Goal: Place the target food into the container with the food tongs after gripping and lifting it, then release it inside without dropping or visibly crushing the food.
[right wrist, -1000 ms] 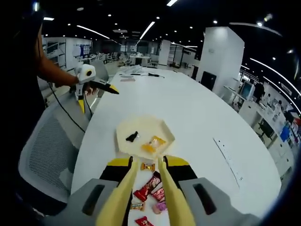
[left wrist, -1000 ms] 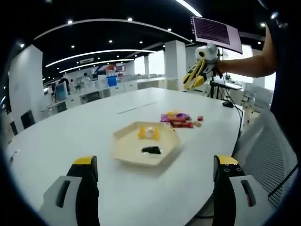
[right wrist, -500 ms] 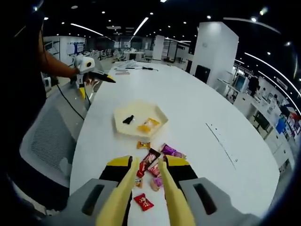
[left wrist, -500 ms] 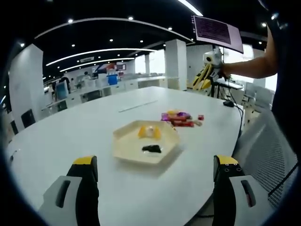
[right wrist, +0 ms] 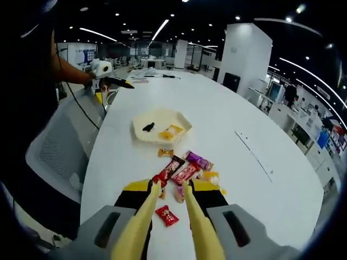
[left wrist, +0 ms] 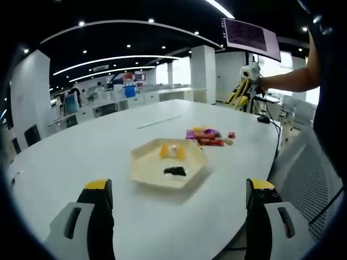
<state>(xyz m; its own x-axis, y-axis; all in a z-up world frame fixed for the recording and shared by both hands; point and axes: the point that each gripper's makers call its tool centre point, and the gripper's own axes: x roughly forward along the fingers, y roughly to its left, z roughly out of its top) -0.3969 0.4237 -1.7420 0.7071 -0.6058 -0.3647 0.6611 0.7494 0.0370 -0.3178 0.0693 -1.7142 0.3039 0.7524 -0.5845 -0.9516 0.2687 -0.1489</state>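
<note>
Pulled back, the right gripper (right wrist: 169, 187) with yellow food tongs now sees more of the white oval table (right wrist: 227, 124).
Tongs nearly closed, empty, over wrapped candies (right wrist: 184, 172) at lower centre; cream hexagonal tray (right wrist: 161, 125) beyond; left gripper (left wrist: 176, 200) spread wide.

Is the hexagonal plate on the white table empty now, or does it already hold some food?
Not empty. The hexagonal plate holds a yellow-wrapped piece and a small dark piece; other wrapped candies lie outside it on the table.

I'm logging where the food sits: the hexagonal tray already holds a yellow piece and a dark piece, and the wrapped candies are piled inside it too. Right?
Not quite. The hexagonal tray does hold a yellow piece and a dark piece, but the wrapped candies lie on the white table beside it, as the right gripper view shows.
</note>
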